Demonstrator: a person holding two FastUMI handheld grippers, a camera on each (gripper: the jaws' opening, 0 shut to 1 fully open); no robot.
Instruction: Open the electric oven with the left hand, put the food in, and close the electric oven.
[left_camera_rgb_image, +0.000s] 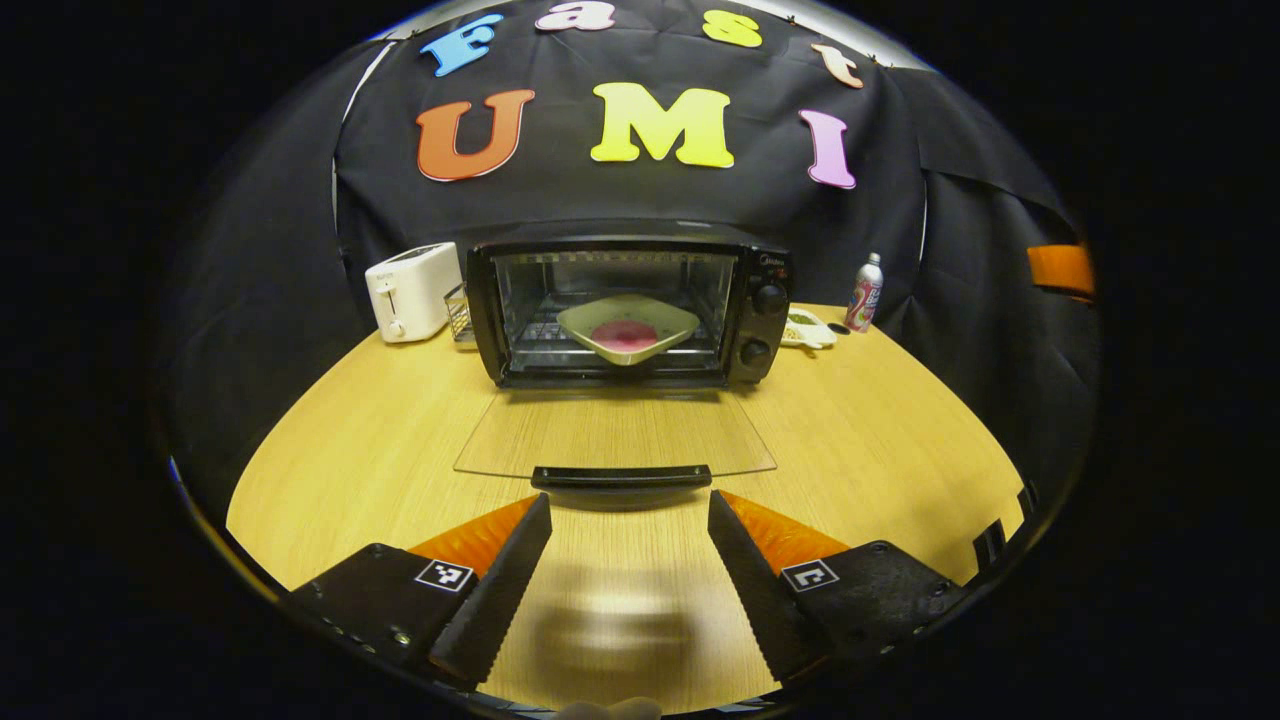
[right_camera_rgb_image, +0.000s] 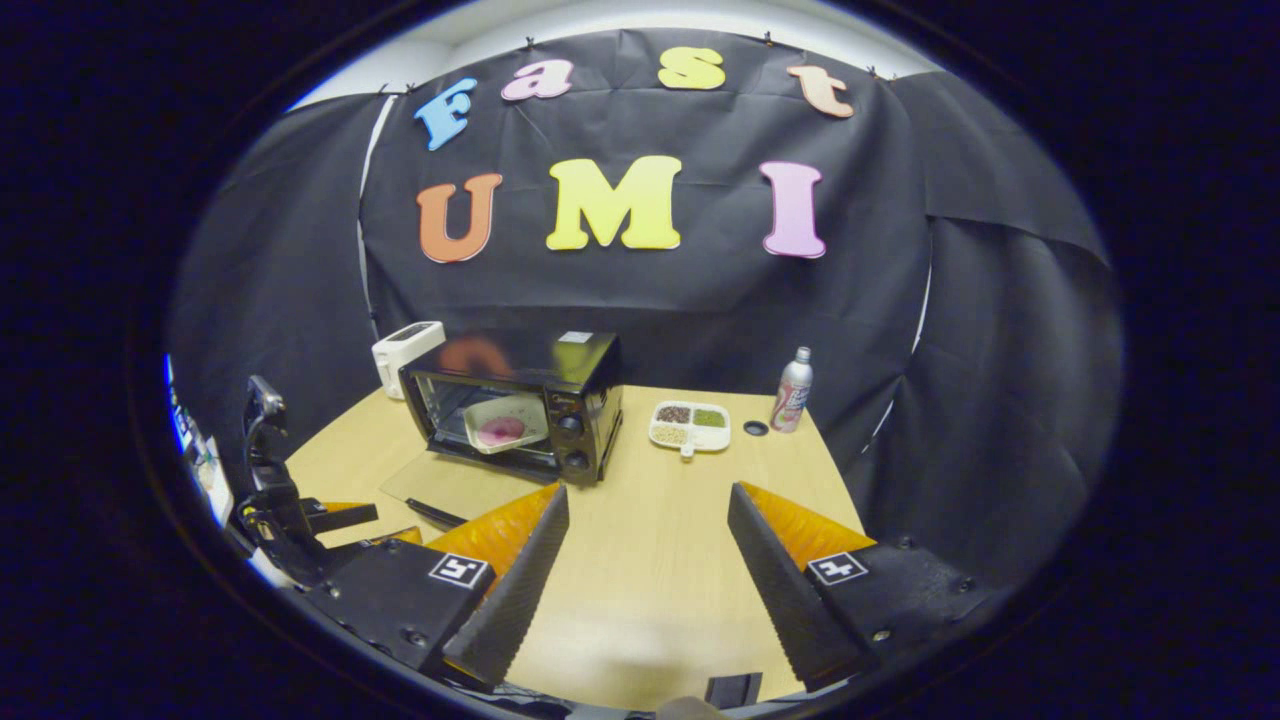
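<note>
Food plate (left_camera_rgb_image: 627, 328) inside the electric oven (left_camera_rgb_image: 628, 302), the spread-jawed left gripper (left_camera_rgb_image: 630, 560) faces the lowered door handle (left_camera_rgb_image: 620, 476), closing next.

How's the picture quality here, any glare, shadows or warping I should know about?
Left gripper view: fisheye bends the table edge into a curve; a soft blurred shadow lies between the left gripper fingers; the glass oven door shows the wood through it. Right gripper view: the oven top mirrors the wall; the scene looks sharp.

Your left gripper (left_camera_rgb_image: 630, 520) hangs low with its jaws spread wide, gripping nothing. Your right gripper (right_camera_rgb_image: 648, 515) is likewise wide apart and unloaded.
</note>
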